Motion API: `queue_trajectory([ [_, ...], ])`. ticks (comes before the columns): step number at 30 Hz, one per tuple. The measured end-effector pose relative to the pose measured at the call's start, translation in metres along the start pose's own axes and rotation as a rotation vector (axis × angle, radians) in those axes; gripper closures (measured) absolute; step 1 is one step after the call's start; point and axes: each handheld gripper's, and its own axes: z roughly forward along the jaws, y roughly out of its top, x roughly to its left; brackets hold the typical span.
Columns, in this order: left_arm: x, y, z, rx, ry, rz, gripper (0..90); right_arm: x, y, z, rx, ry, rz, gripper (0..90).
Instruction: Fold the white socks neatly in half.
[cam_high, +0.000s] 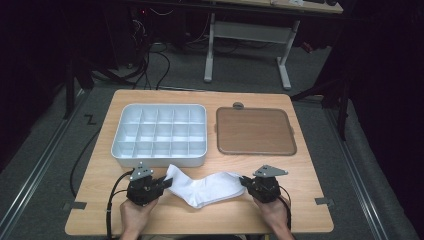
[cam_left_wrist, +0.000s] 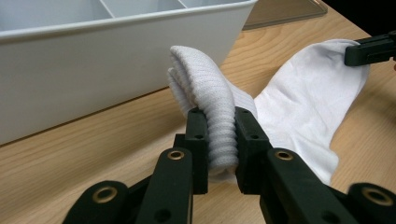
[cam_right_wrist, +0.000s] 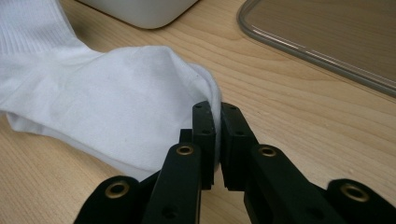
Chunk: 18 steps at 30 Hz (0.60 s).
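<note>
A white sock (cam_high: 207, 187) lies stretched along the near edge of the wooden table (cam_high: 300, 200), its ribbed cuff bunched and its foot smooth. The left gripper (cam_left_wrist: 219, 140) is clamped on the cuff, and the right gripper (cam_right_wrist: 217, 135) pinches the toe end. Just behind the sock stands a white compartment tray (cam_high: 159, 159), with a brown lid (cam_high: 255, 131) lying flat to its right, both clear of the sock.

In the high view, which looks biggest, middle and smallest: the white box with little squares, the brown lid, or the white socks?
1. White divided box, the largest.
2. Brown lid, a bit smaller, though close to the box.
3. White socks, clearly the smallest, pinched at each end by a claw.
</note>
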Motion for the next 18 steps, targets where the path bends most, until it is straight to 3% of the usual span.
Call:
queue_trajectory([
  [8,-0.008,-0.009,0.012,0.028,-0.022,0.005,77.9,-0.012,-0.010,-0.008,-0.006,-0.030,0.030,86.6],
  [15,-0.010,-0.016,0.019,0.046,-0.017,0.021,77.8,-0.019,-0.017,-0.010,0.004,-0.043,0.053,86.5],
  [18,-0.010,-0.021,0.023,0.035,0.002,0.062,77.4,-0.021,-0.020,-0.009,0.014,-0.054,0.049,86.5],
])
